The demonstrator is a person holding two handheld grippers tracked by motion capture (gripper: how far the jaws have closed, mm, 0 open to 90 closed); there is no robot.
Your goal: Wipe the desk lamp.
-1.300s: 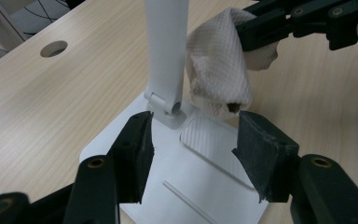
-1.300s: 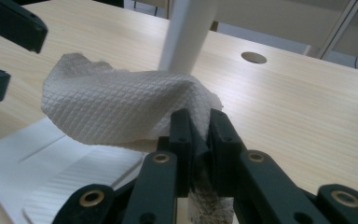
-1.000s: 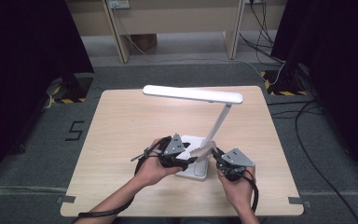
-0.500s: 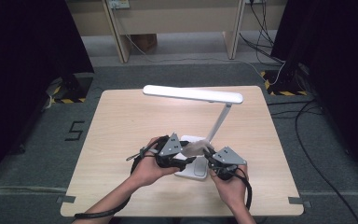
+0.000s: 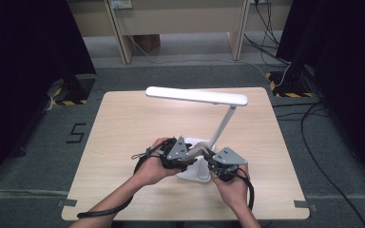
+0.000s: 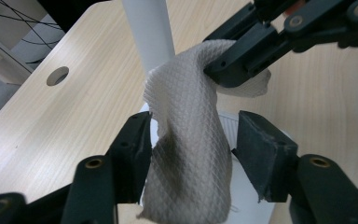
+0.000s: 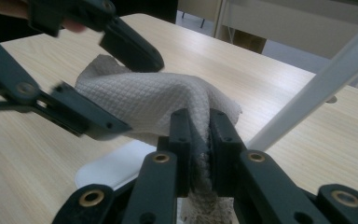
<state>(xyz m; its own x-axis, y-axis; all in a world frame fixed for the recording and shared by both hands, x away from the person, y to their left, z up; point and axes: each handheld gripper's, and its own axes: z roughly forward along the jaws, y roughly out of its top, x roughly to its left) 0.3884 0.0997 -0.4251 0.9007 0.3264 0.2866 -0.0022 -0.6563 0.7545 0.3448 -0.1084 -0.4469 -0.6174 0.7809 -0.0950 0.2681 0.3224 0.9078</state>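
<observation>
A white desk lamp [image 5: 197,96] stands on the wooden table [image 5: 123,118], its slanted stem [image 6: 149,32] rising from a flat white base [image 5: 195,168]. Above that base a white paper towel [image 6: 191,154] stretches between both grippers. My right gripper [image 7: 199,126] is shut on one end of the towel [image 7: 144,98]. My left gripper [image 6: 193,121] has the towel's other part between its jaws, which have just been closing. The pads stand close beside the towel without clearly pressing it. In the high view the left gripper [image 5: 176,156] and right gripper [image 5: 224,160] face each other across the base.
The lamp head [image 5: 197,96] overhangs the table's far half. A round cable hole [image 6: 58,75] pierces the tabletop near its edge. Cables trail from both grippers toward the front edge. Bare wood lies to the left and right of the hands.
The right gripper has shifted a little left toward the lamp base, so the two grippers sit closer together. The left gripper has stayed in place.
</observation>
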